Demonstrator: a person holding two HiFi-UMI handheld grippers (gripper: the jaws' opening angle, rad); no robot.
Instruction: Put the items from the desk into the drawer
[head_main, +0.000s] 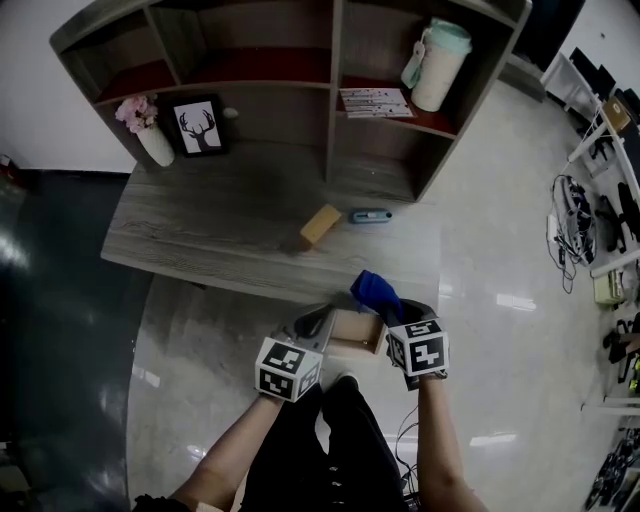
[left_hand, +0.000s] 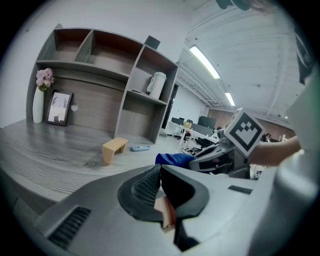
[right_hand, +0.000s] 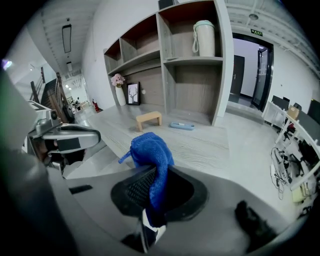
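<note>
Grey wood grain runs across the desk (head_main: 220, 220), and its shelves (head_main: 330, 95) rise at the back. A vase (head_main: 155, 143) with pink flowers and a deer picture (head_main: 203, 127) stand at the back left. A pale tumbler (head_main: 438, 65) stands in a right-hand shelf bay. On the desktop a wooden block (head_main: 320, 225) lies just beside a small blue thing (head_main: 370, 215); the two are apart.

The drawer (head_main: 360, 347) is open below the desk's front edge, right in front of me. My left gripper (head_main: 318, 322) is at the drawer's left end. Its jaws are closed, with a thin tan edge pinched low between them, which I take to be the drawer's wall.

My right gripper (head_main: 392, 308) is at the drawer's right end. Its jaws are clamped on a blue cloth (right_hand: 147, 152), which bunches up above the pads (right_hand: 137, 187) and leans left. From overhead the cloth shows at the desk's front edge, over the drawer's far right corner. The block and the blue thing are on the desk beyond it, well apart from both grippers.
</note>
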